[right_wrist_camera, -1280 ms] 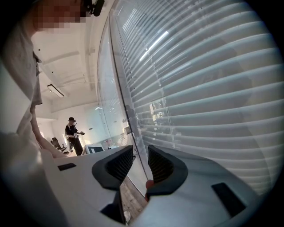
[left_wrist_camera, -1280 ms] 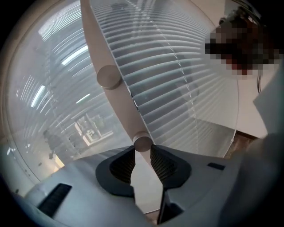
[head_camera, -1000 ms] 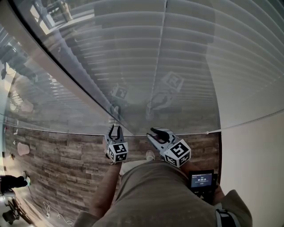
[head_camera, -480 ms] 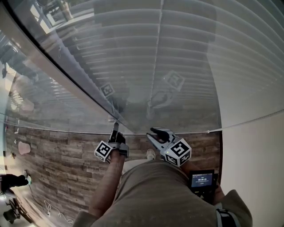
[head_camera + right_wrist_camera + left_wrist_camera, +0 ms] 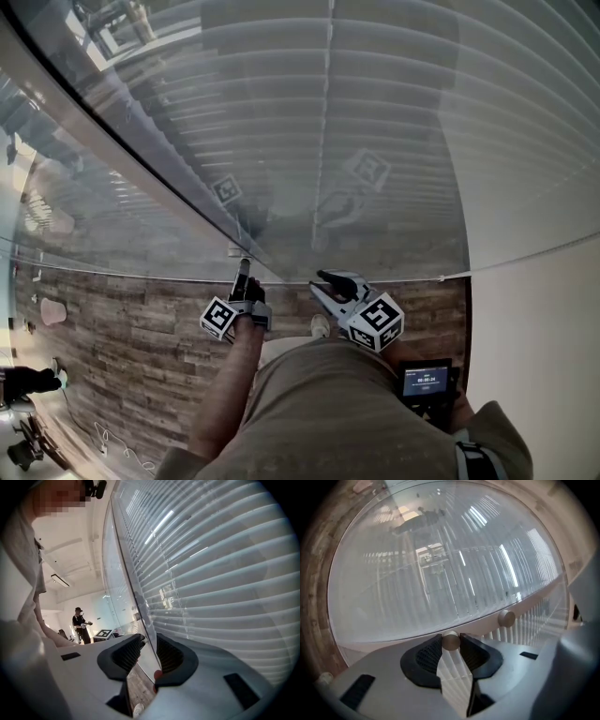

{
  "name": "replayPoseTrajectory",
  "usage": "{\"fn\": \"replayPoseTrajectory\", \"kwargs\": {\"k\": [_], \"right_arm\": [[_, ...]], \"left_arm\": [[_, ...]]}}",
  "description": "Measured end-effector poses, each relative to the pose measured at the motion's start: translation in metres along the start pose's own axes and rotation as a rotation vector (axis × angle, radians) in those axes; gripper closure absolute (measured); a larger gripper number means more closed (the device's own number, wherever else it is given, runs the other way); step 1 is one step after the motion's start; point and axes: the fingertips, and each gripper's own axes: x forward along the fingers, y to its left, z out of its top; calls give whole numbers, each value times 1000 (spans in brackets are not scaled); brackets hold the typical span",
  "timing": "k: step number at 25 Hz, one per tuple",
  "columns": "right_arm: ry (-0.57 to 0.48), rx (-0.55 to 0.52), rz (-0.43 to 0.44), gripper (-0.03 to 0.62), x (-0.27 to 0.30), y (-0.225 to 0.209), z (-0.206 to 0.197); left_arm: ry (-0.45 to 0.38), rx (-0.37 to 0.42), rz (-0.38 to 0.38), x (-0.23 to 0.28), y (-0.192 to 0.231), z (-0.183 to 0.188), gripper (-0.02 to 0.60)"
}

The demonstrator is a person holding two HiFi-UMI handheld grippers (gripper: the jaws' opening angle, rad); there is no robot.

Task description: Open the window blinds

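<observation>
Your left gripper (image 5: 242, 274), jaws just closing, clamps one knob (image 5: 451, 641) of two on the pale rail (image 5: 393, 639) along the glass (image 5: 141, 178). The second knob (image 5: 506, 618) sits near it. Your right gripper (image 5: 323, 279) gapes, holding nothing. The blinds (image 5: 394, 141) hang behind the glass.

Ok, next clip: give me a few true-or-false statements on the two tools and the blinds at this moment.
1. The left tool grips a small round knob. True; its jaws have just been closing on it.
2. The right tool holds a cord. False: its jaws stand apart, with nothing between them.
3. The blinds hang behind a glass pane. True.
4. The floor is grey carpet. False: it is wood-look planks.
</observation>
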Motion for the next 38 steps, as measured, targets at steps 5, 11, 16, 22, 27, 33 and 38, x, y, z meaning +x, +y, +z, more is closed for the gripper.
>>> {"fn": "replayPoseTrajectory", "kwargs": {"k": [5, 11, 16, 22, 27, 33, 38], "right_arm": [[9, 0, 13, 479, 1, 2, -3], [10, 29, 28, 479, 1, 3, -4], [16, 20, 37, 479, 5, 3, -6], [16, 25, 39, 479, 3, 8, -7], [19, 26, 32, 479, 1, 6, -9], [24, 26, 32, 479, 2, 6, -12], [26, 32, 31, 479, 4, 7, -14]], "left_arm": [[39, 253, 97, -2, 0, -1, 449], [43, 477, 179, -2, 2, -2, 449], [84, 644, 226, 1, 3, -4, 449], [121, 933, 322, 1, 0, -7, 449], [149, 1119, 367, 3, -2, -9, 449], [182, 1402, 423, 5, 2, -12, 449], [194, 1635, 469, 5, 5, -15, 449]]}}
